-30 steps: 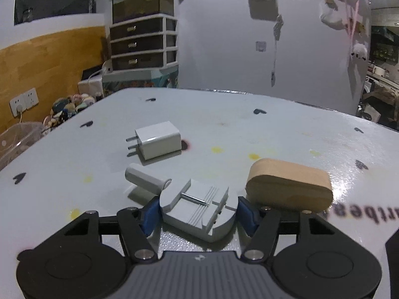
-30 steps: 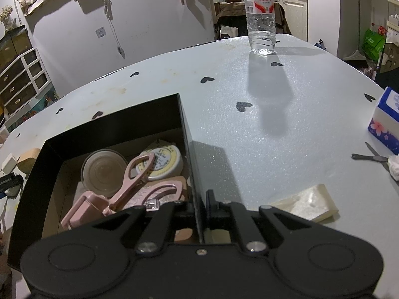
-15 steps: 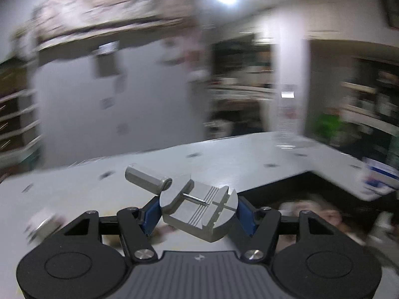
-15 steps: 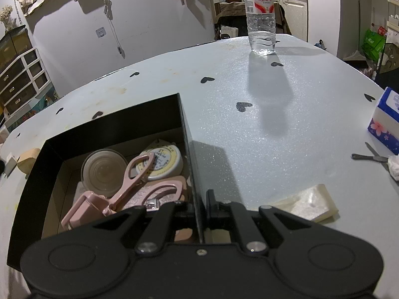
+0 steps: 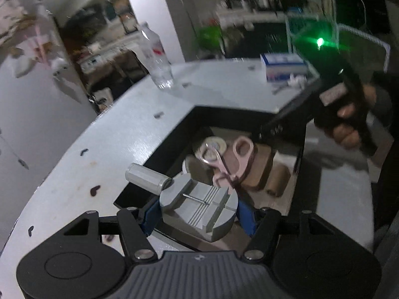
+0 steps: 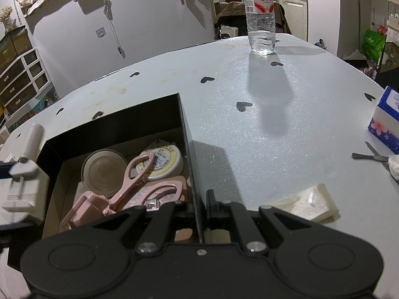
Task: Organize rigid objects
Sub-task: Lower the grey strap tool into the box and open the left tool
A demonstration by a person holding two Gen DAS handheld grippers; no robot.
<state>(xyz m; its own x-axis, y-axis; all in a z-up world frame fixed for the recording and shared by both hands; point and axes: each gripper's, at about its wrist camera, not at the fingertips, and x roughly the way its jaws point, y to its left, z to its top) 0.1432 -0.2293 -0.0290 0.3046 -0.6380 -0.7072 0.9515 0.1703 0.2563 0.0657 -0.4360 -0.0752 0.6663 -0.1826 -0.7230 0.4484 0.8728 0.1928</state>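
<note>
My left gripper (image 5: 198, 214) is shut on a grey watch-link tool (image 5: 192, 199) with a round knob, held over the near corner of the black box (image 5: 174, 134). The tool also shows at the left edge of the right wrist view (image 6: 22, 174). My right gripper (image 6: 200, 211) is shut on the right wall of the black box (image 6: 187, 134). Inside the box lie a pink eyelash curler (image 6: 129, 177), a round clear lid (image 6: 103, 172), a round tape measure (image 6: 162, 162) and other pink items.
A water bottle (image 6: 260, 17) stands at the far side of the white table (image 6: 274, 124). A tissue pack (image 6: 386, 122), small metal tweezers (image 6: 370, 155) and a pale plastic piece (image 6: 306, 203) lie on the right.
My left gripper has lifted the grey tool off the table and swung it right, to above the black box. The right gripper has kept its hold on the box wall.
</note>
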